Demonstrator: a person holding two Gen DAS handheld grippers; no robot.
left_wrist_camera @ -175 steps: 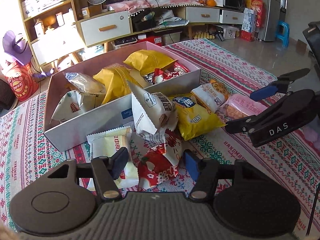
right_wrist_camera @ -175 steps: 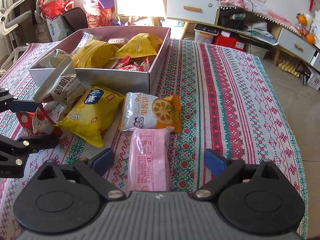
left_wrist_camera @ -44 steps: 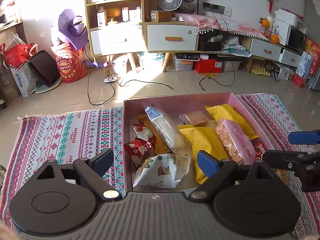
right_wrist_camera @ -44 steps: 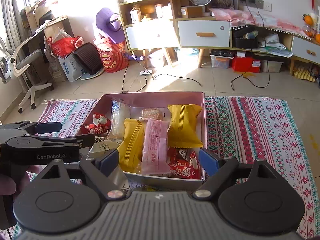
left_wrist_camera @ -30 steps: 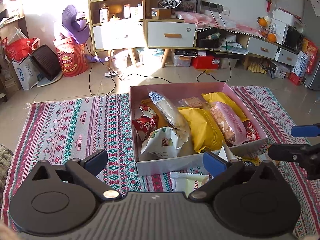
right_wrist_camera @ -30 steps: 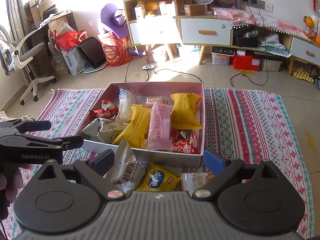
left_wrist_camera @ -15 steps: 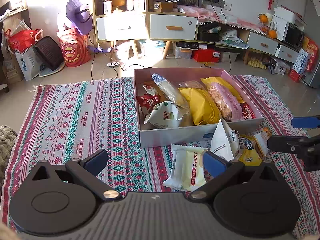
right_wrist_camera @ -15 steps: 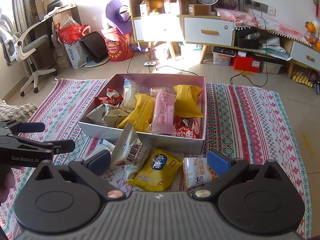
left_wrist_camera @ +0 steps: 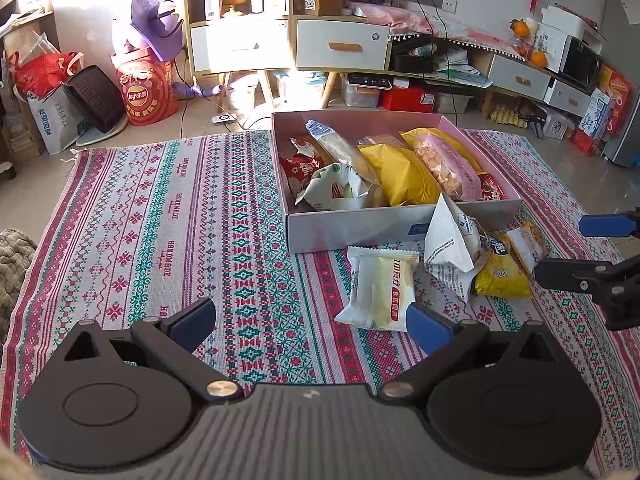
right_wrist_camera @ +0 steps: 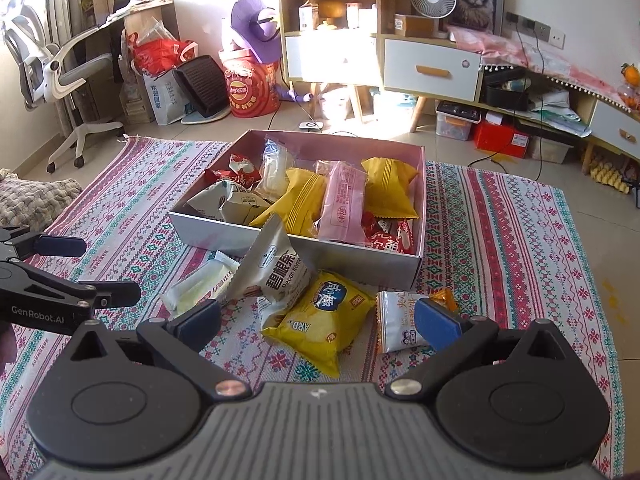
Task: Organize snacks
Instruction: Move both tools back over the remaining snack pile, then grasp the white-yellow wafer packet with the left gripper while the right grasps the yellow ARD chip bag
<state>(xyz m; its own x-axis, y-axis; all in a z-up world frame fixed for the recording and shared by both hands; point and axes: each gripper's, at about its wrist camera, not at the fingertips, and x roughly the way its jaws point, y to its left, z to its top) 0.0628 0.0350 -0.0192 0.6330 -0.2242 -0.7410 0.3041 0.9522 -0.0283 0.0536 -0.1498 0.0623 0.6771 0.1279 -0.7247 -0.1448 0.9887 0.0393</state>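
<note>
A pink-lined box on the patterned rug holds several snack packets: yellow, pink, red and white. Loose on the rug in front of it lie a pale yellow packet, a white pecan packet, a yellow chip bag and a white-and-orange packet. My left gripper hovers open over bare rug, its right finger beside the pale packet. My right gripper is wide open above the chip bag, holding nothing.
The rug stretches wide to the left of the box. A grey blanket lies at its left edge. Behind are a cabinet with drawers, a red snack bucket, an office chair and floor cables.
Both grippers have drawn back from the box and sunk a little, so the loose packets in front of it came into view. The pink and red packets from the rug now lie in the box.
</note>
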